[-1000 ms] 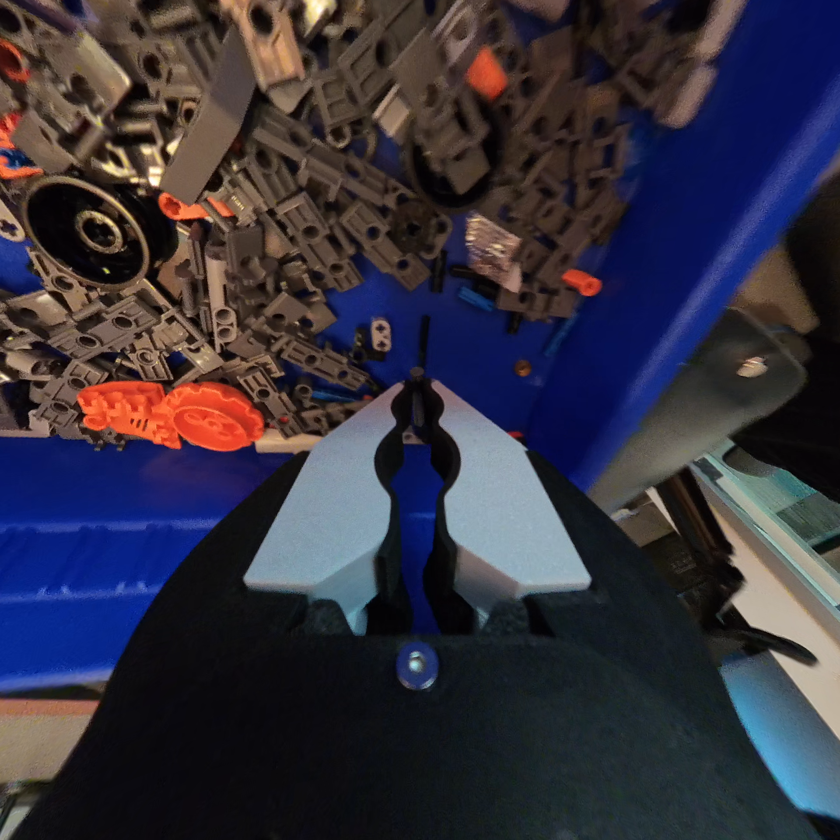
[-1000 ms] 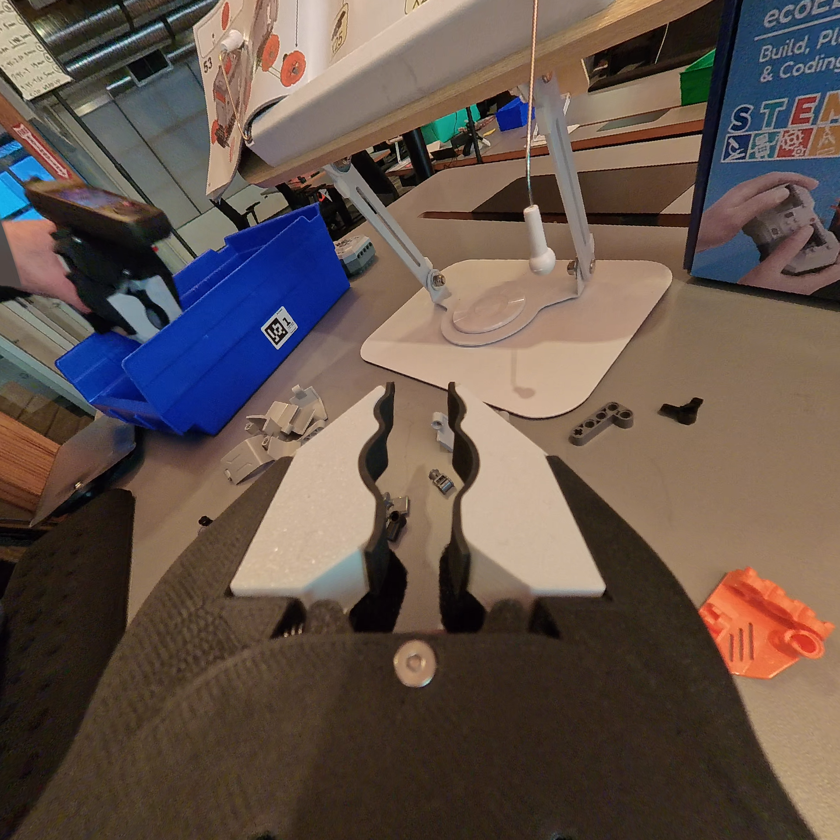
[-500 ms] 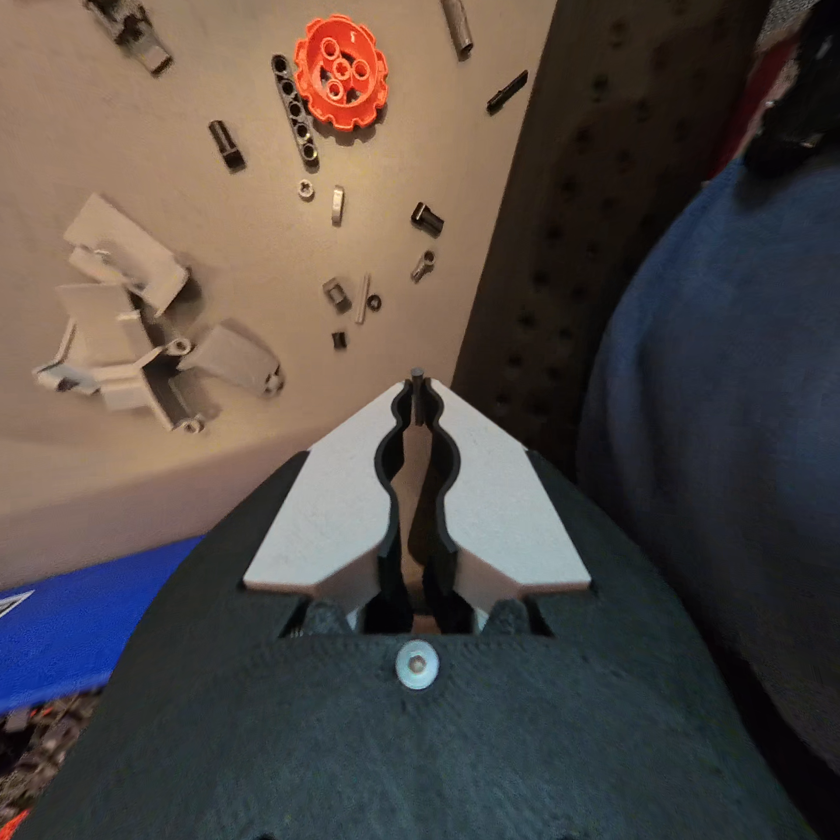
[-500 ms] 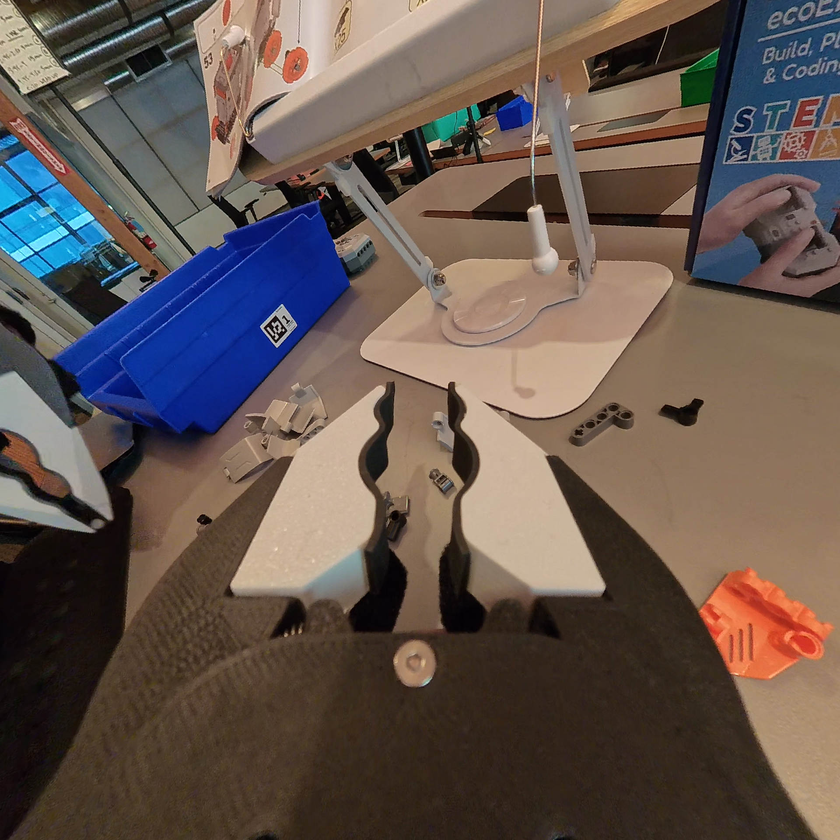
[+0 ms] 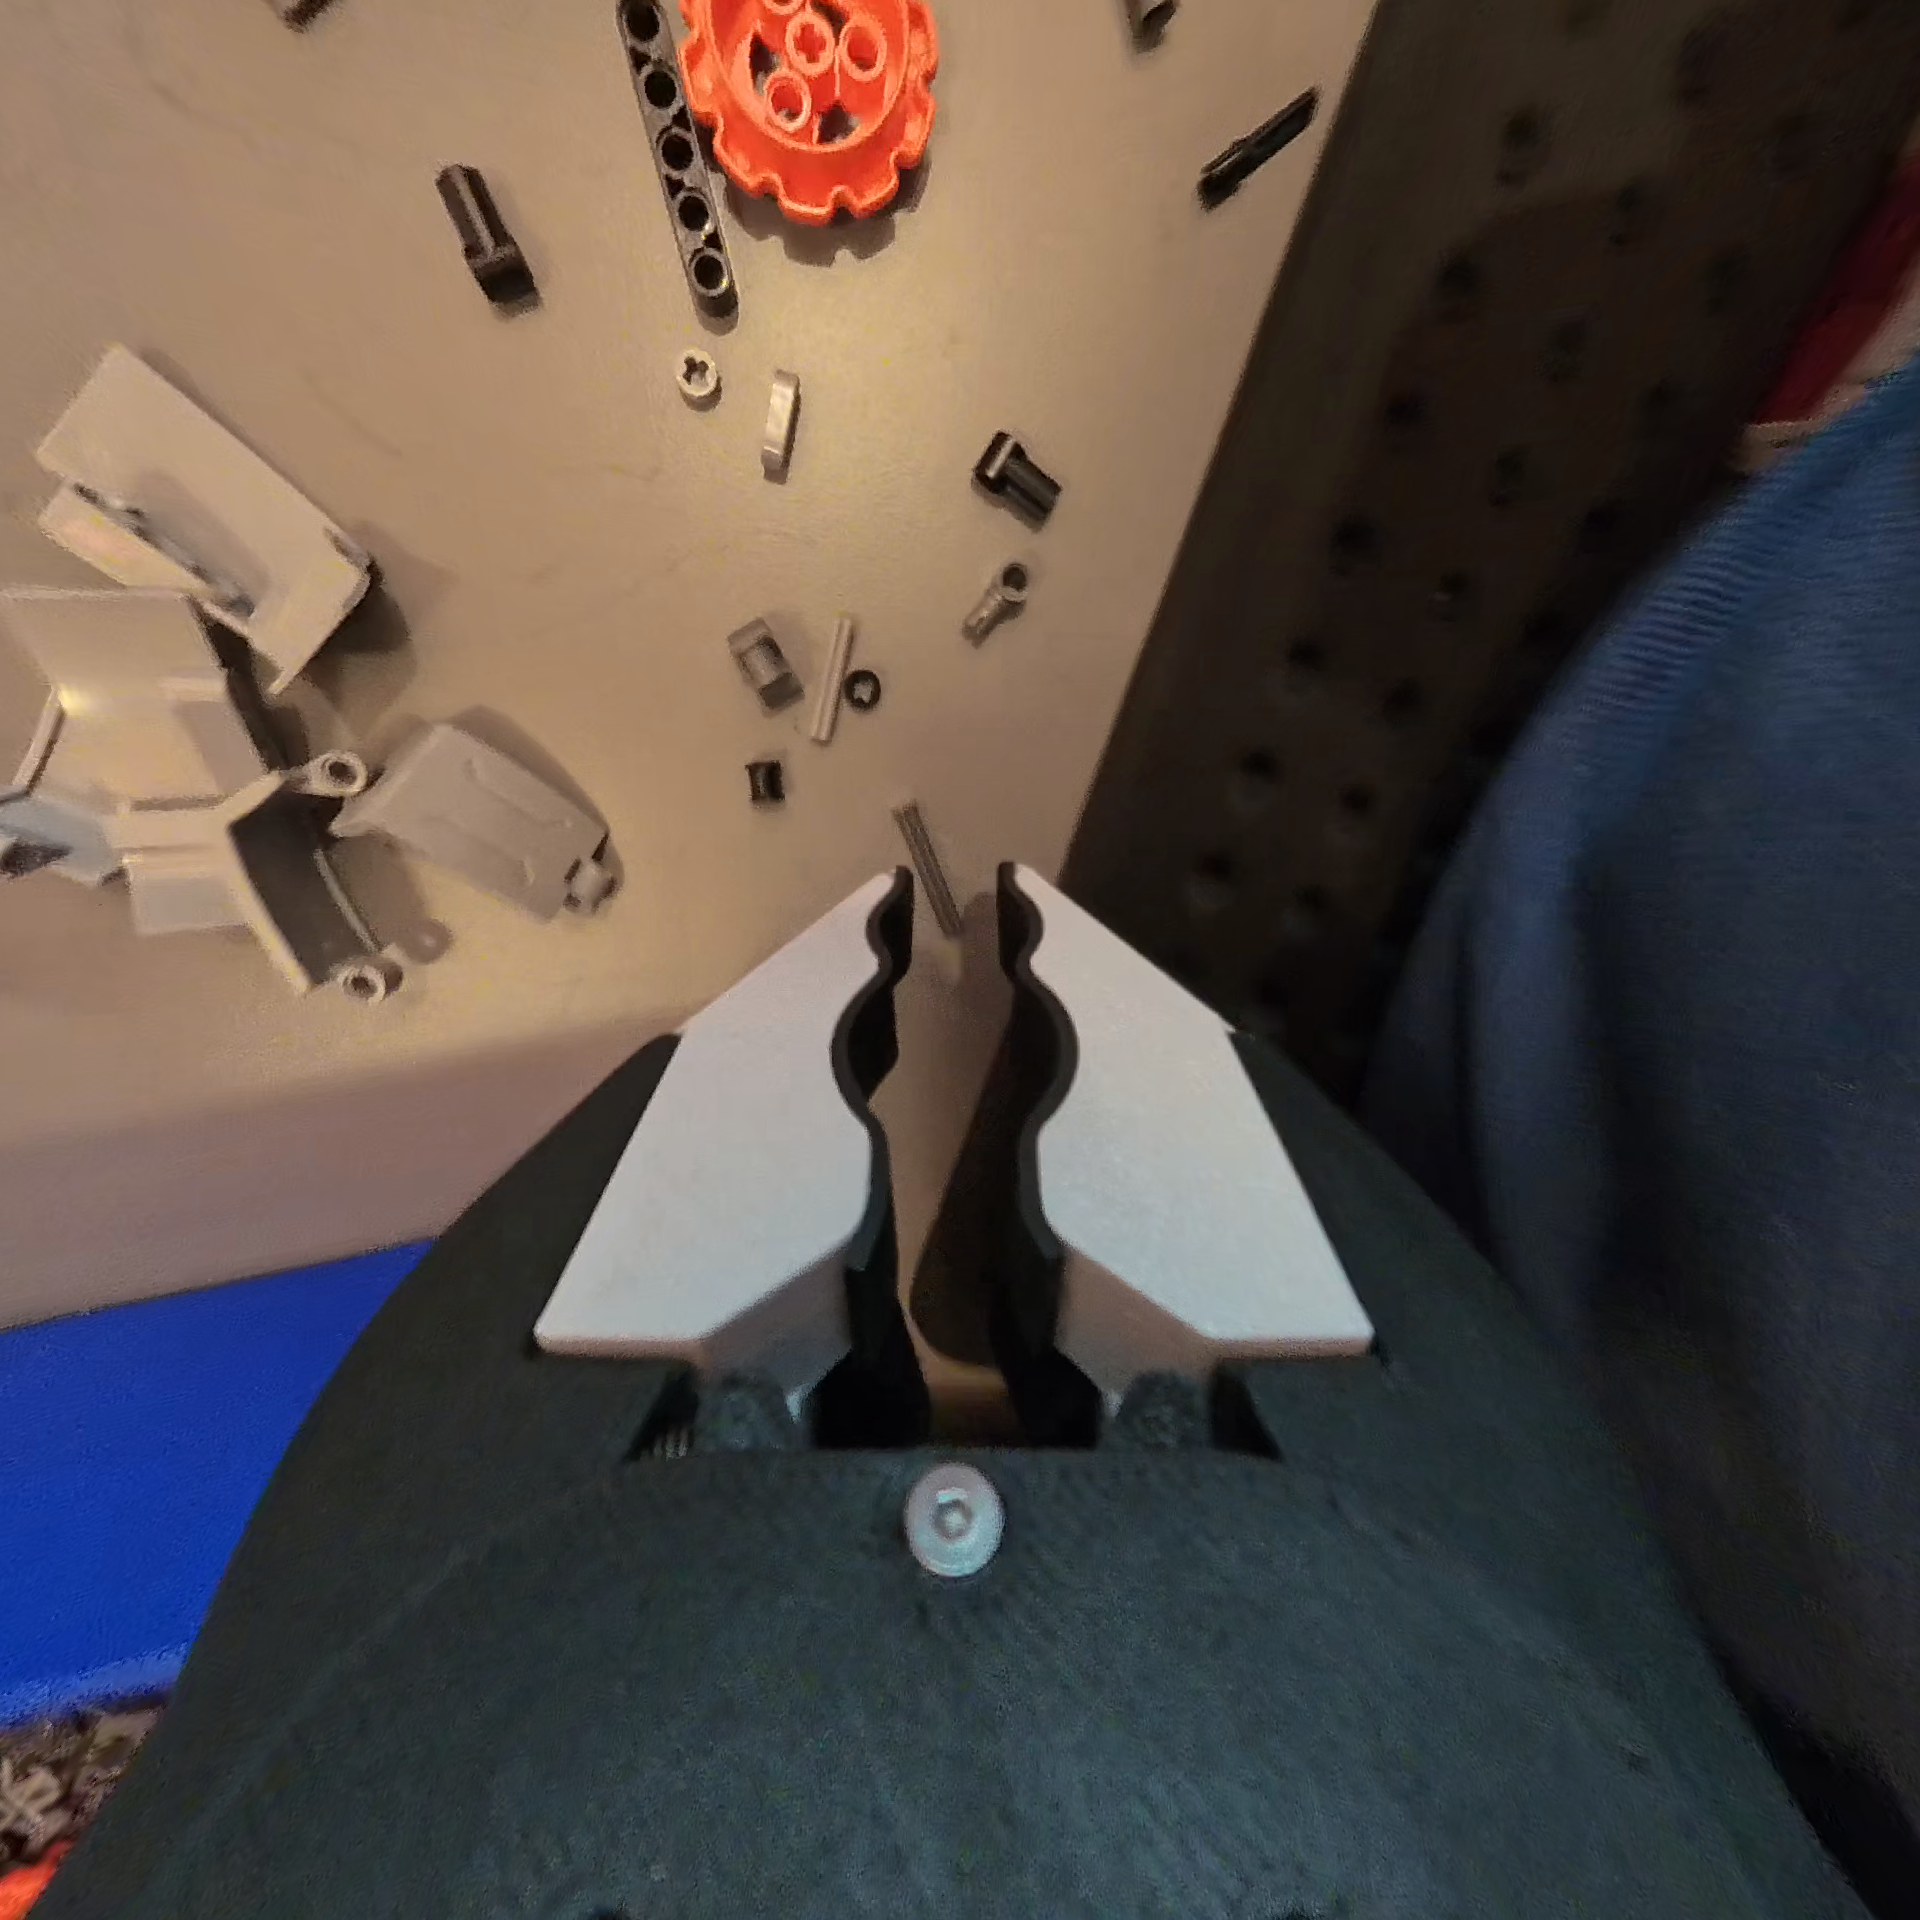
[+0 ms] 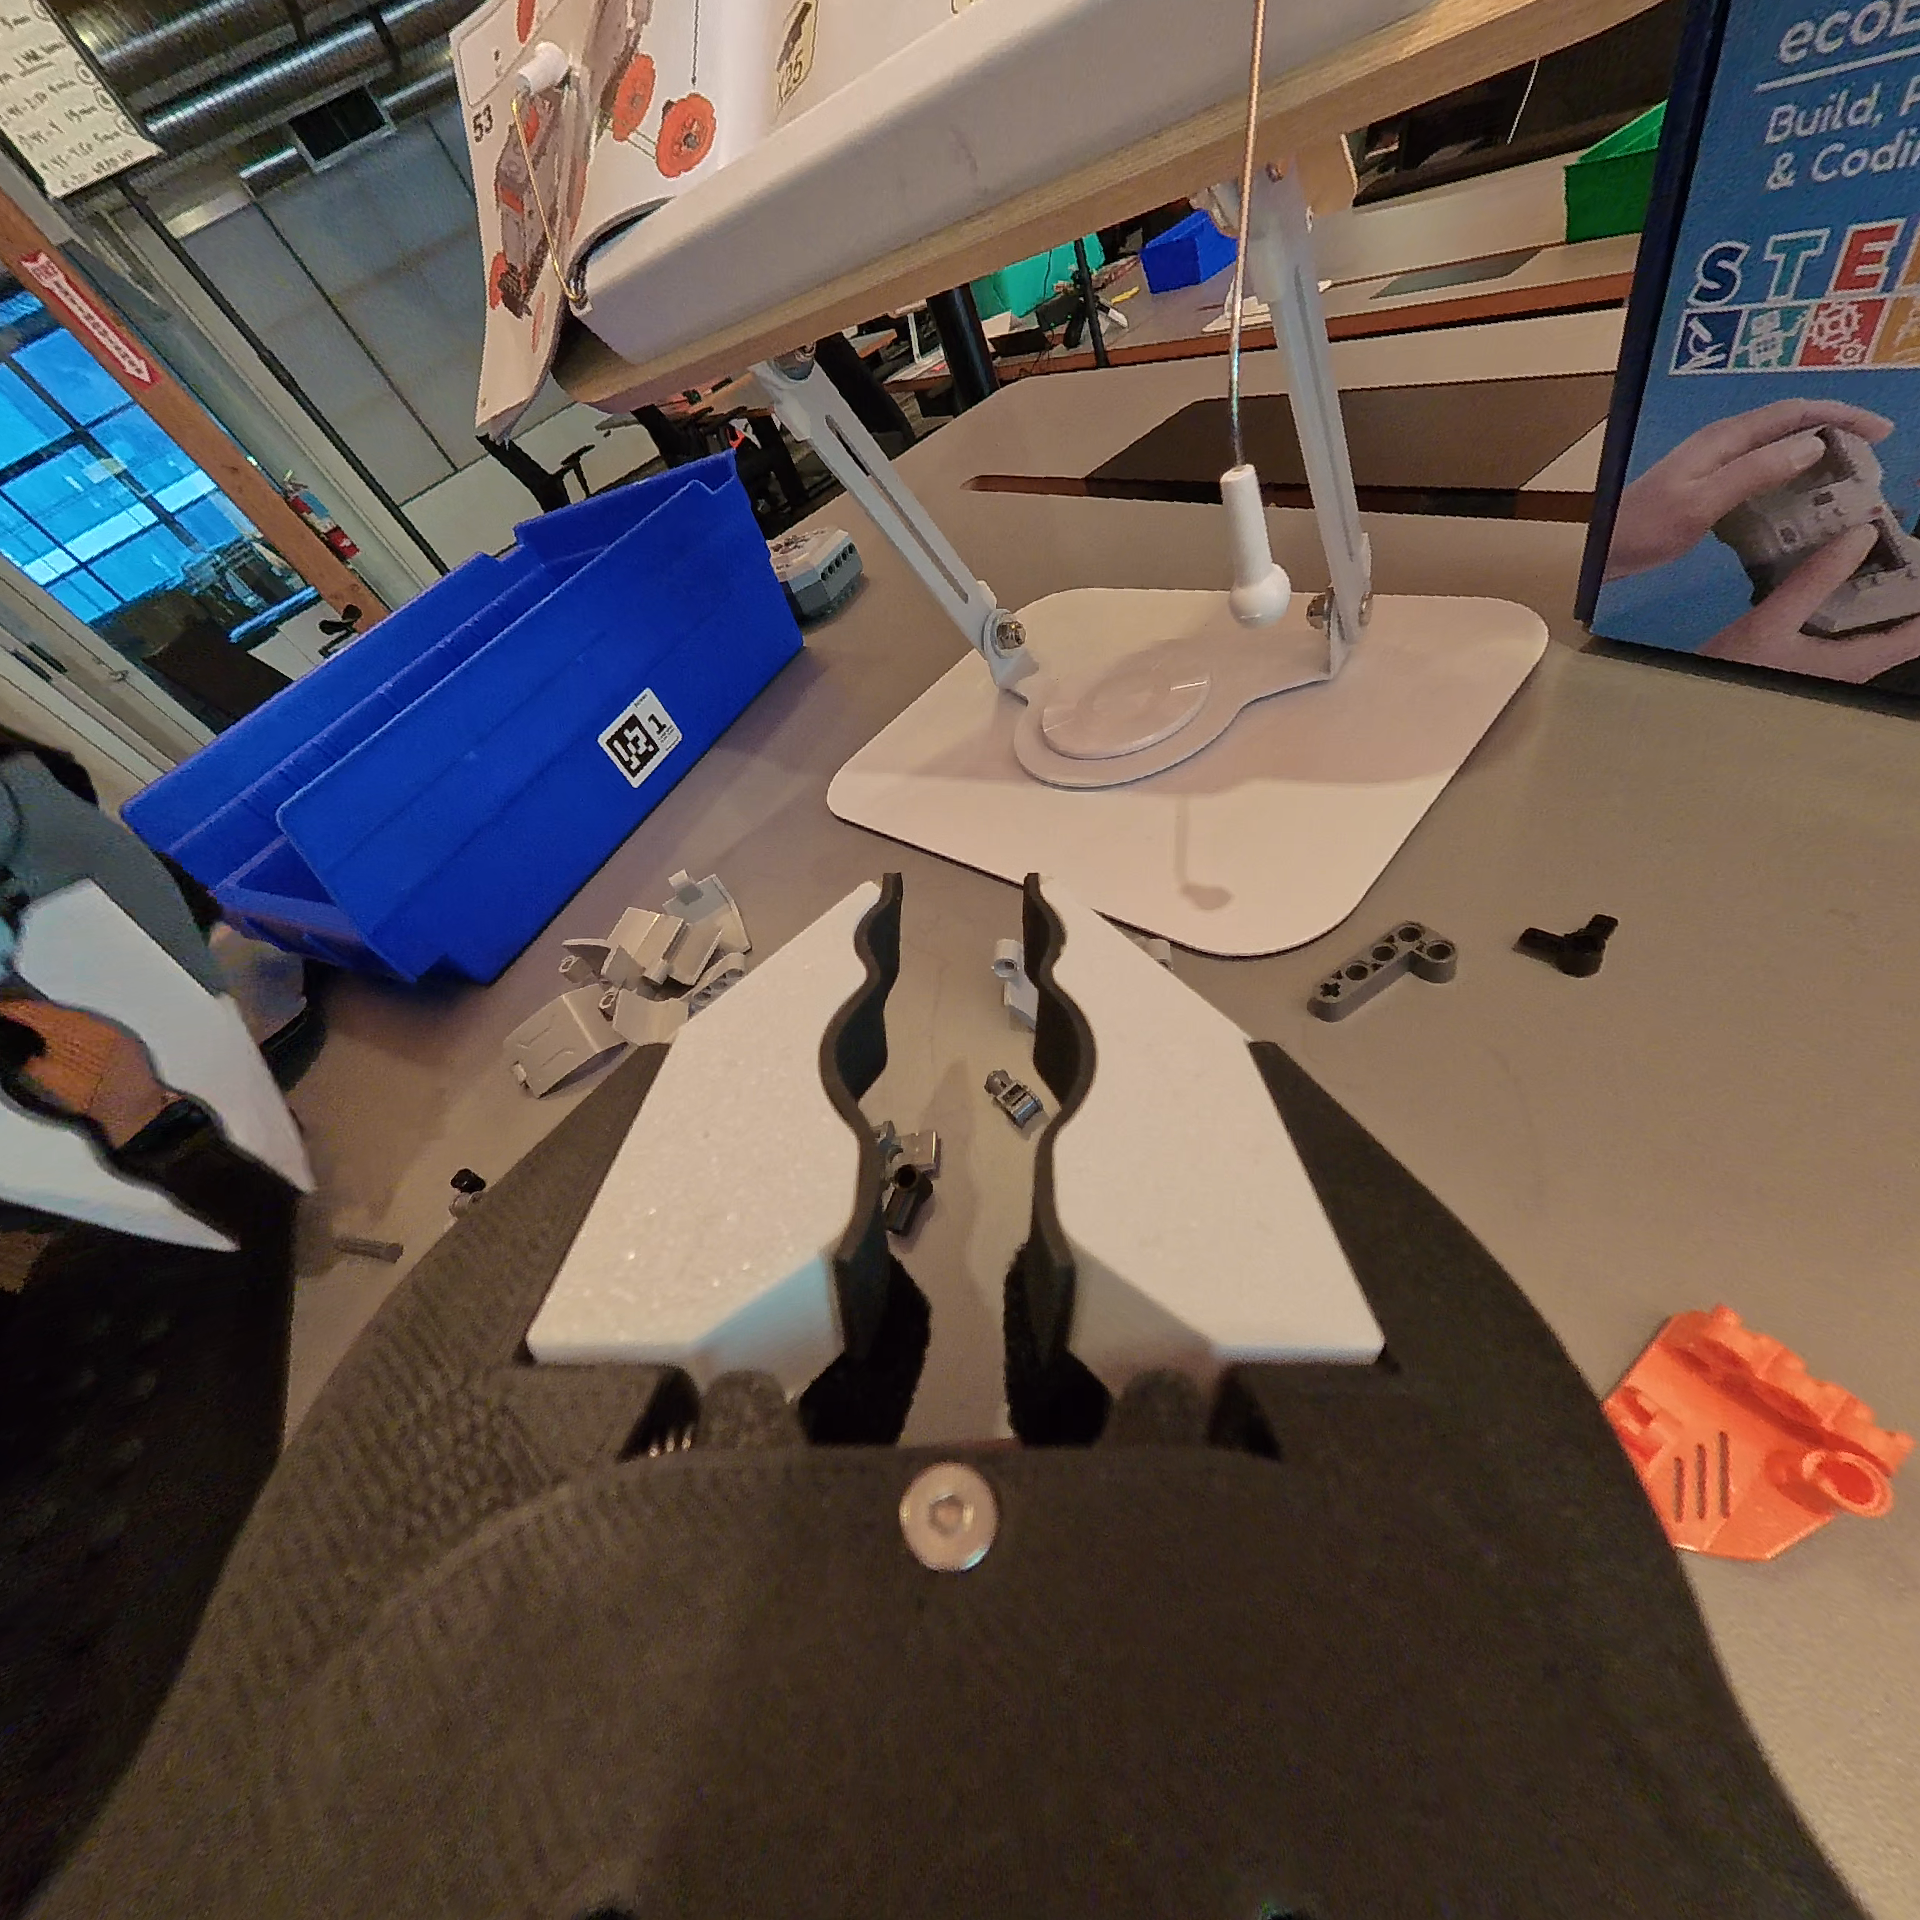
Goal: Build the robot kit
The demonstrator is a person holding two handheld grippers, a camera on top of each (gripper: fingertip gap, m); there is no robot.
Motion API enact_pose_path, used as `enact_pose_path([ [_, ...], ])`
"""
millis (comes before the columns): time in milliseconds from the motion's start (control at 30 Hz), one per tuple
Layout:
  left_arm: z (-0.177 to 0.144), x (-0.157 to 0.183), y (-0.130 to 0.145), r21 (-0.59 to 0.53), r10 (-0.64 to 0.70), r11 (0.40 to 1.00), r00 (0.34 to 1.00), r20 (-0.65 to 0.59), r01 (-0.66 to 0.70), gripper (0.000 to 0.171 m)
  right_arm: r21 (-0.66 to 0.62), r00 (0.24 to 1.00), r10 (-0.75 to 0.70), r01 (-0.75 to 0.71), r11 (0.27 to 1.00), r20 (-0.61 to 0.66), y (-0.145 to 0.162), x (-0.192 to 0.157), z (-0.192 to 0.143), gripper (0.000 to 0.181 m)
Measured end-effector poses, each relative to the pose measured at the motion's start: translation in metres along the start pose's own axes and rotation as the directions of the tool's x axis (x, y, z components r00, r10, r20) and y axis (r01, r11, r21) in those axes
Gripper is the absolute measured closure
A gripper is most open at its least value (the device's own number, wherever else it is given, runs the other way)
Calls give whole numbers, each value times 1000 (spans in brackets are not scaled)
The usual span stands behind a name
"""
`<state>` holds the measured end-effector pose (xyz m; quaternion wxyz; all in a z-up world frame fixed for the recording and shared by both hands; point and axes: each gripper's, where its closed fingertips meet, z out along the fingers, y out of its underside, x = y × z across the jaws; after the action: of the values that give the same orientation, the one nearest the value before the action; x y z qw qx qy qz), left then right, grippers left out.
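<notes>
My left gripper is open above the grey table. A thin dark grey axle lies loose between its fingertips, with a gap to each pad. The axle also shows on the table in the right wrist view, just below the left gripper. Beyond it lie small black and grey pins, a black beam, an orange gear and grey curved panels. My right gripper is open and empty, held above small grey connectors.
A blue bin stands at the left, its edge also in the left wrist view. A white stand's base plate holds a booklet overhead. A grey beam, a black pin, an orange part and a blue box are on the right. A black perforated mat lies by the table's edge. Some 25 cm of space lies between my two pairs of fingers. About 12 cm separates my left fingertips from the orange gear.
My left gripper carried the axle from the blue bin to the table, then opened; the axle left the grasp and lies between the tips. My right gripper has not moved.
</notes>
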<state>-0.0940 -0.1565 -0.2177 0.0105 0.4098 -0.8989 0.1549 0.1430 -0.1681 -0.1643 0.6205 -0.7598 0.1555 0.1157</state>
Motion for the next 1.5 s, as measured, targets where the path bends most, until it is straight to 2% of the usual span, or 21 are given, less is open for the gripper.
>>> enact_pose_path([
  [67, -31, 7, 1, 42, 15, 999, 995, -98, -11, 158, 3, 1000, 2, -2, 1000, 1, 0, 0, 0, 160],
  [100, -49, 3, 7, 48, 43, 998, 994, -101, -38, 161, 4, 1000, 2, -2, 1000, 1, -1, 0, 0, 160],
  [200, -100, -35, 46, -61, 61, 996, 997, -53, -64, 161, -4, 1000, -1, 1, 1000, 1, 0, -1, 1, 160],
  [300, -133, -83, 101, -220, 26, 975, 999, -19, -29, 156, -9, 1000, 2, -1, 1000, 8, 2, -3, 2, 160],
  [400, -129, -103, 150, -357, -10, 934, 995, -101, -27, 146, -4, 1000, 3, -3, 1000, 10, 1, -3, 1, 160],
  [467, -120, -111, 188, -488, -2, 870, 990, -140, -67, 142, 3, 1000, 10, -11, 1000, 12, 0, -2, 1, 160],
  [567, -103, -101, 215, -555, 18, 818, 970, -243, -154, 136, 2, 1000, 16, -16, 1000, 14, 0, -2, 1, 160],
  [667, -91, -87, 226, -583, 51, 775, 945, -324, -243, 126, 1, 1000, 20, -20, 1000, 16, 0, -1, 1, 160],
  [767, -84, -89, 237, -616, 86, 734, 939, -333, -286, 119, 5, 1000, 26, -26, 1000, 17, 0, -1, 0, 160],
  [967, -75, -95, 250, -633, 154, 702, 937, -312, -326, 109, 13, 999, 31, -31, 999, 19, -1, -1, -1, 160],
  [1100, -73, -96, 249, -632, 185, 705, 944, -273, -321, 112, 13, 999, 32, -32, 999, 20, -1, -1, -1, 160],
  [1367, -65, -103, 247, -600, 225, 760, 967, -116, -249, 127, 14, 999, 28, -29, 999, 19, -1, -1, -1, 160],
  [1433, -64, -105, 245, -592, 182, 783, 981, -73, -189, 131, 14, 999, 27, -28, 1000, 19, -1, -1, -1, 160],
  [1500, -67, -103, 245, -585, 125, 796, 988, -93, -155, 120, 14, 999, 28, -28, 1000, 20, -2, -1, -1, 160],
])
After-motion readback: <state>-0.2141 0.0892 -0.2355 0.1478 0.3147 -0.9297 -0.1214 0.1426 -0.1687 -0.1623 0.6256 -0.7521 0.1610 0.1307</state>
